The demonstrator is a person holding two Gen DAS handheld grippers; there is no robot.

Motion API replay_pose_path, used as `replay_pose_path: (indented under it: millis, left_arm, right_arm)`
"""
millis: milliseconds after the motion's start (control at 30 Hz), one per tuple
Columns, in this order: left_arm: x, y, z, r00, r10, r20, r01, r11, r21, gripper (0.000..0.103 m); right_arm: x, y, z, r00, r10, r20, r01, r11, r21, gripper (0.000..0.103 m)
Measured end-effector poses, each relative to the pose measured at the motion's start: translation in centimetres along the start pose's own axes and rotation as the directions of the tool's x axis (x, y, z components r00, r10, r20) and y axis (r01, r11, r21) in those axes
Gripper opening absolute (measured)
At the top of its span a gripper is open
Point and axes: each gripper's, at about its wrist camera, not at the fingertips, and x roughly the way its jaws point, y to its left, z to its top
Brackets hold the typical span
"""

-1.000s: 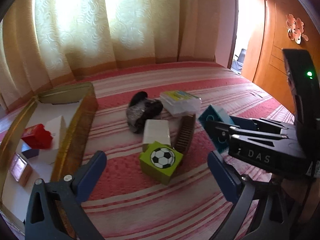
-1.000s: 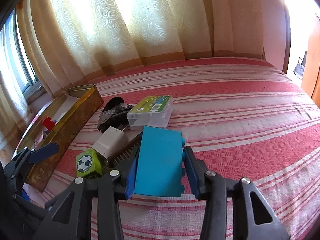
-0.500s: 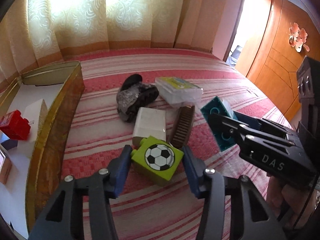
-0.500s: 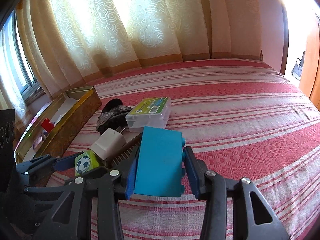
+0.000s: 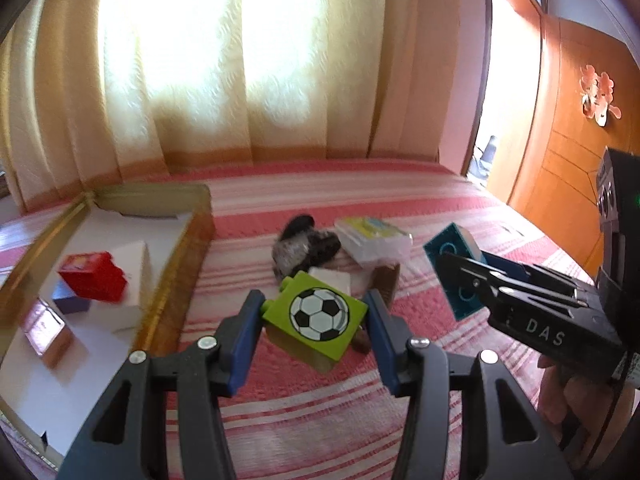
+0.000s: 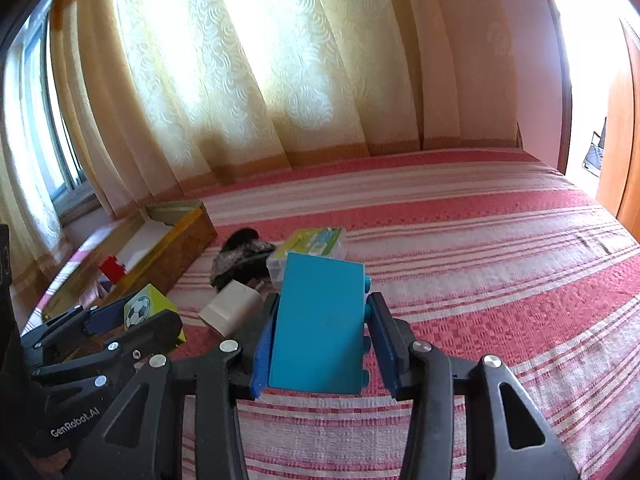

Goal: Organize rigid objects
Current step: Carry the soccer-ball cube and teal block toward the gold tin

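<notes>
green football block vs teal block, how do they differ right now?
Colour: the green block is lime with a football print on one face; the teal block has a plain face. Shape: the green block looks roughly cubic, the teal block is a longer slab. Holder: the left tongs grip the green block, the right tongs grip the teal block. Shared: both are rigid toy bricks, clamped and held above the striped bedspread.
</notes>
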Motion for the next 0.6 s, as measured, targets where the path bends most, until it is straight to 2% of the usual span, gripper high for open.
replay_pose_path:
  millis: [100,333,600]
  left_arm:
    - [-1.2,0.1,-0.1,0.998,0.022,0.065,-0.022,1.000,-0.005,0.051]
    - [-3.6,0.1,-0.4,0.974,0.084,0.212,-0.088,0.996,0.008,0.051]
    - [-4.3,1.8,-0.5,0.965,0.103,0.242,-0.094,0.994,-0.051,0.051]
  right_arm:
    - [-0.7,0.1,-0.1,0.999,0.015,0.041,-0.015,1.000,0.000,0.046]
    - [-2.7,0.8,-0.3,0.989,0.017,0.150,-0.013,1.000,-0.026,0.046]
    - [-3.6,0.9,-0.5,0.979,0.020,0.202,-0.016,1.000,-0.020,0.046]
